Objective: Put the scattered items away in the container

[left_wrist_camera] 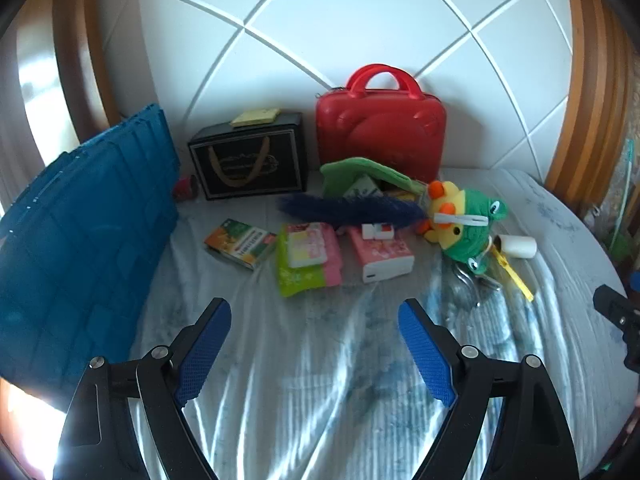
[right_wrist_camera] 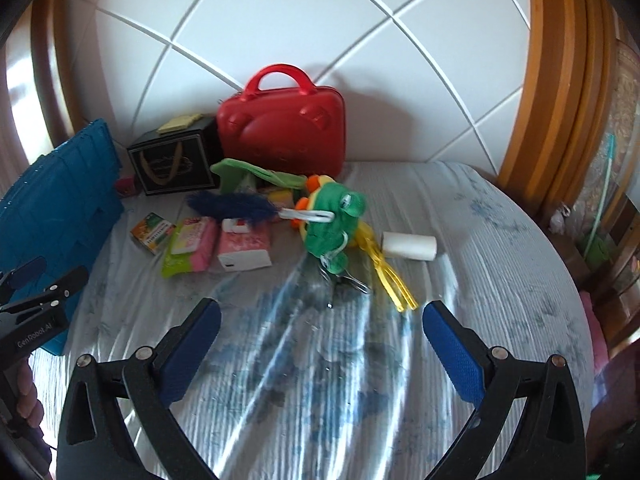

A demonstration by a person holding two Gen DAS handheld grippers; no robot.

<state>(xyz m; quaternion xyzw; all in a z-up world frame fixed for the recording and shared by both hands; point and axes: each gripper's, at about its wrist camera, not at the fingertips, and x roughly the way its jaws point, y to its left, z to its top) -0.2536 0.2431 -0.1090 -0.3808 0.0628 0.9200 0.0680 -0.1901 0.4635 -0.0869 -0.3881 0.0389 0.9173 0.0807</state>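
Nearest lens: bedsheet (left_wrist_camera: 304,380), pale, blue-printed, creased, glare streaks; nothing on it betw. the fingers. Left gripper (left_wrist_camera: 314,354) fingers well apart, nothing held. Right gripper (right_wrist_camera: 320,350) fingers at widest, likewise nothing between, above bare sheet. Both angled down toward the clutter, neither touching any item. Container: blue crate (left_wrist_camera: 80,232) at left of bed, seen from outside, wall tilted; interior not visible, contents cannot tell. Scattered items mid-bed, near one another: orange-green carton (left_wrist_camera: 240,243) closest to crate; green-pink wipes pack (left_wrist_camera: 308,258) just beside it; pink-white box (left_wrist_camera: 382,258) next, small red-white cube (left_wrist_camera: 376,231) resting on it; dark blue feather duster (left_wrist_camera: 352,208) lying across behind; frog plush (right_wrist_camera: 330,222) w/ duster handle against it; yellow clip (right_wrist_camera: 394,276) and metal bits just in front of plush, detail too blurred; white roll (right_wrist_camera: 409,246) apart to the right. Rear row: black gift box (left_wrist_camera: 250,162), red case (left_wrist_camera: 380,132), green pouch (left_wrist_camera: 360,176) propped open against case. Judgement: approach stage, no item yet picked, task appears at or near its start. Next move calls for: one target per gripper, left suited to carton or wipes pack, right to plush or roll; fingers to straddle, close, lift, carry over crate rim. Risk: soft sheet yields; duster entangled w/ plush may drag along.
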